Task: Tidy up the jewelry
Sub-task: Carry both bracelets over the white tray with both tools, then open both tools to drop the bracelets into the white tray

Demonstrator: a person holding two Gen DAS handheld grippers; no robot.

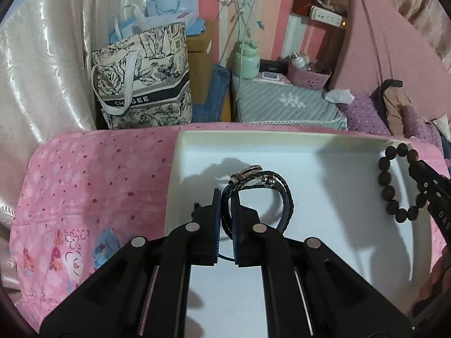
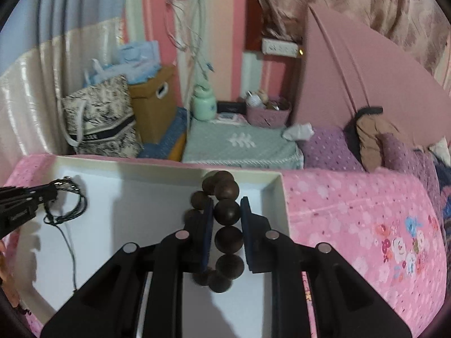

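A white shallow tray (image 1: 180, 152) lies on a pink floral bedspread (image 1: 93, 186). My left gripper (image 1: 225, 197) is shut on a black braided leather bracelet (image 1: 284, 197) with silver clasps, held above the tray's left part. In the right wrist view the same bracelet (image 2: 70, 200) hangs from the left gripper's fingers (image 2: 33, 194) with a thin cord trailing down. My right gripper (image 2: 227, 205) is shut on a dark wooden bead bracelet (image 2: 227, 211), held above the tray (image 2: 270, 186) near its right wall. The bead bracelet (image 1: 389, 177) also shows in the left wrist view.
Beyond the bed stand a patterned tote bag (image 1: 143, 81), a blue paper bag (image 1: 172, 5), a brown box (image 2: 152, 104), a green bottle (image 1: 248, 59) and a pink basket (image 1: 308, 73) on a green-covered stand. A pink board (image 2: 352, 84) leans at the right.
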